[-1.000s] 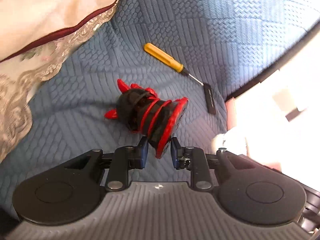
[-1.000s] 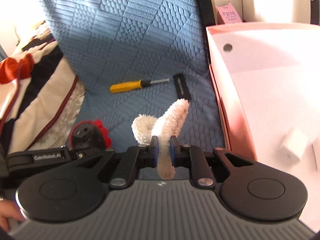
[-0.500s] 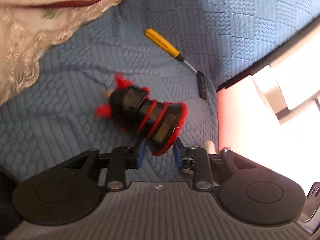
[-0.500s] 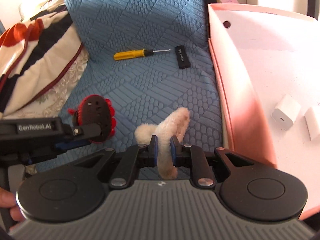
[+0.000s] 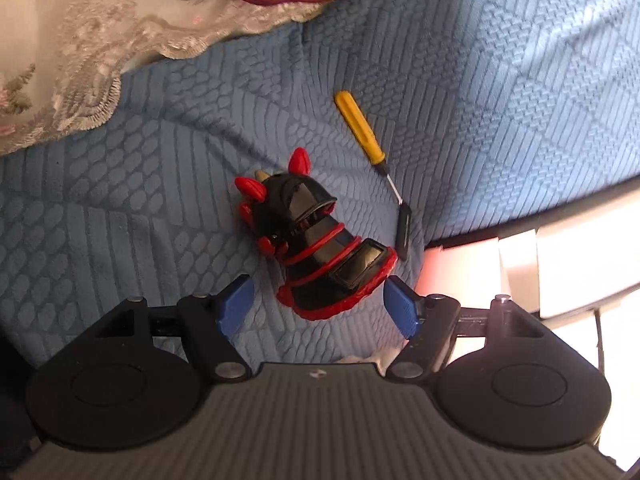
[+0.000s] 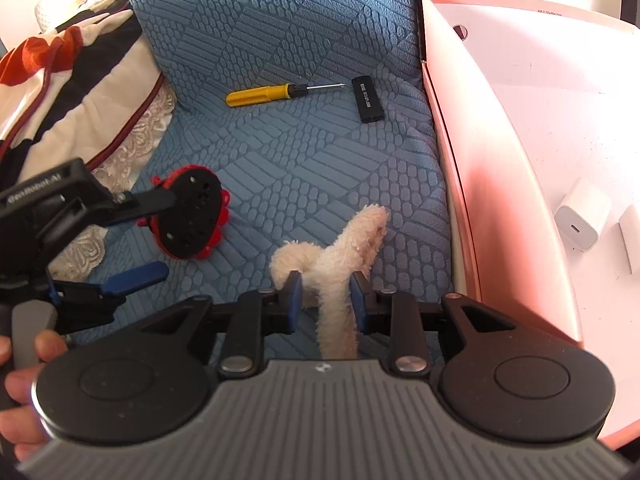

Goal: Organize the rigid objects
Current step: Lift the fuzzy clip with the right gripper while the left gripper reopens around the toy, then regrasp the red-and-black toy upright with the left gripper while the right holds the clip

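My left tool (image 5: 316, 306) gapes wide around the red-and-black toy (image 5: 316, 240) lying on the blue cushion (image 6: 304, 168), while my right tool (image 6: 325, 294), slack, brackets the plush (image 6: 340, 252) beside the pink box (image 6: 452, 184).

Glossy plastic toy (image 5: 316, 240), quilted cloth cover (image 5: 480, 80)

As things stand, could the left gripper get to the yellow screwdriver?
Probably yes: the left gripper is open, the screwdriver lies bare on the blue cushion, though the black-and-red toy sits between them.
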Tool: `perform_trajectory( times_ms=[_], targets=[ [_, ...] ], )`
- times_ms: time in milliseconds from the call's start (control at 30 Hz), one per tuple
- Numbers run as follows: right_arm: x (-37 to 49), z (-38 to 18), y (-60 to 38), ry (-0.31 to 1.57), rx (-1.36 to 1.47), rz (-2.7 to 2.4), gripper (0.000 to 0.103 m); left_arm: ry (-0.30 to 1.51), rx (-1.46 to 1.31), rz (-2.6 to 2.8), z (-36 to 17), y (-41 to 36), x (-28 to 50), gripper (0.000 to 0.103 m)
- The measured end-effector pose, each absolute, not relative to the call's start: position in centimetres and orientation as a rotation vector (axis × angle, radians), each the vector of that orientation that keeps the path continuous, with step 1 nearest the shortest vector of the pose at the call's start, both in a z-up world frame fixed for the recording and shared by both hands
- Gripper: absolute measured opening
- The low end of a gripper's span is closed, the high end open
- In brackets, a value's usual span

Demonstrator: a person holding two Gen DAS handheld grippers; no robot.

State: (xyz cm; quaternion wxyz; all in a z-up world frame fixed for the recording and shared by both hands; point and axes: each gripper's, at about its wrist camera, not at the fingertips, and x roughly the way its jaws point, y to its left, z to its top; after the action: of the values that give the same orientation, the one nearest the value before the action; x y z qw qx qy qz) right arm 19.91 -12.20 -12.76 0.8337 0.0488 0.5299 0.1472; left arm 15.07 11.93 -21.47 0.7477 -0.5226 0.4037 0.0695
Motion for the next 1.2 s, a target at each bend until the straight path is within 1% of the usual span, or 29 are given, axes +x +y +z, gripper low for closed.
perform_trajectory(
  times_ms=[100,233,400,533,633,733,900,1133,1167,1200],
  targets=[
    [20.1,-12.9,-12.2,1.126,0.104,0.311,0.039,0.876,-1.168,0.151,-21.3,12.2,15.0,0.077],
    [20.2,-12.9,-12.2,1.129,0.116,0.329,0.039,0.878,-1.147,0.142,-20.9,11.7,15.4,0.082],
    [20.2,-12.9,-11.6,1.120,0.101,0.344,0.041,0.853,-1.110,0.152,-20.8,11.1,16.1,0.082],
    [20.2,-13.1,-11.5,1.120,0.095,0.341,0.053,0.858,-1.122,0.154,-21.4,11.0,16.6,0.082],
    [20.4,-13.1,-11.3,1.119,0.100,0.339,0.058,0.846,-1.128,0.167,-21.9,11.1,17.1,0.082],
    [20.5,-13.2,-11.2,1.119,0.105,0.345,0.061,0.848,-1.144,0.176,-22.3,11.2,17.2,0.082],
    [20.6,-13.3,-11.0,1.121,0.087,0.347,0.062,0.840,-1.156,0.158,-22.8,11.3,17.4,0.081],
    [20.6,-13.4,-11.0,1.121,0.082,0.343,0.062,0.848,-1.105,0.162,-23.0,11.0,18.3,0.081],
    [20.5,-13.4,-10.9,1.119,0.080,0.342,0.062,0.848,-1.098,0.163,-23.0,11.0,18.4,0.080],
    [20.5,-13.4,-10.9,1.118,0.077,0.342,0.062,0.846,-1.089,0.165,-23.0,11.0,18.5,0.075]
  ],
)
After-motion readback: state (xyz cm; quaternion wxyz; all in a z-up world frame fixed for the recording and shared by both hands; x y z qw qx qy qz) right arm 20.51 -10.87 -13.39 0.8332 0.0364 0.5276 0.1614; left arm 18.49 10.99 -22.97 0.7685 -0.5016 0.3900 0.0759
